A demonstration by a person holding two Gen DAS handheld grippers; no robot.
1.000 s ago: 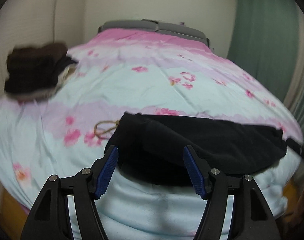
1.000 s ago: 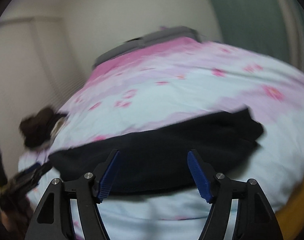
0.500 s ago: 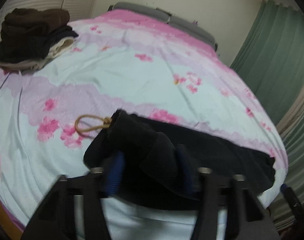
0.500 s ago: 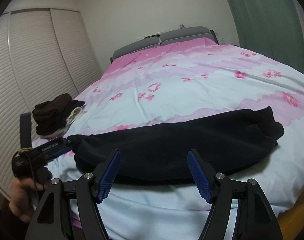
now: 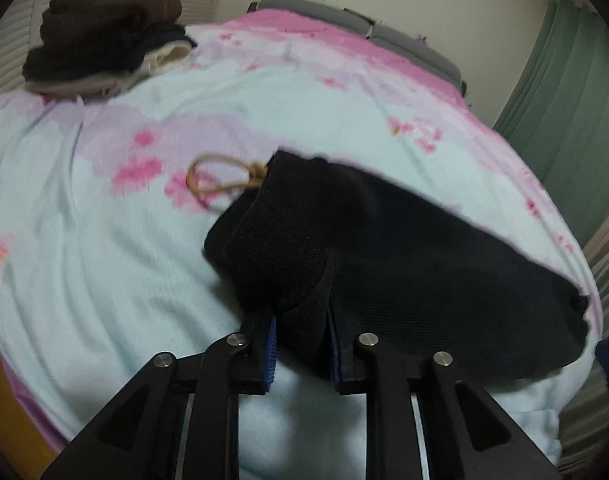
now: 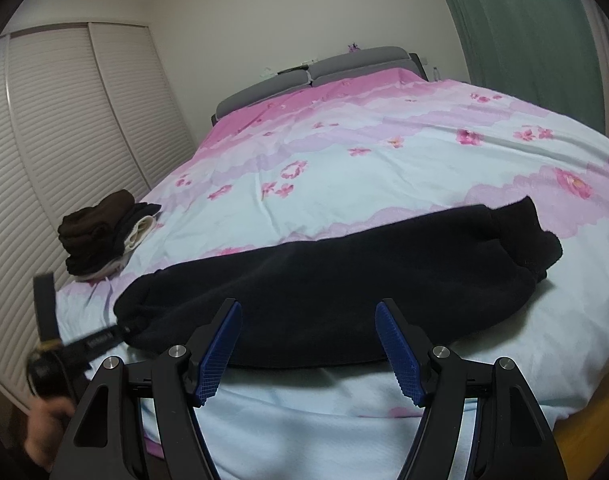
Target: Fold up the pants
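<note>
Two tongs are in play, and your left tongs (image 5: 300,340) have just been closing: their blue pads now pinch a fold of the ribbed waistband of the black pants (image 5: 404,264), with the cloth bunched up between the jaws. Those pants lie stretched along the near edge of the bed (image 6: 384,160), running from your left tongs off to the right. Just beyond the left tongs, a tan drawstring loop (image 5: 216,184) pokes out of the waistband onto the floral cover. Further off to the left sits a stack of folded dark clothes (image 5: 100,40).

Your right tongs (image 6: 308,354) hover with their jaws wide apart and nothing between them; the pants lie just ahead of their tips, not touching the pads. Off to their left you can see your left hand (image 6: 44,428) holding its tool at the waistband end
</note>
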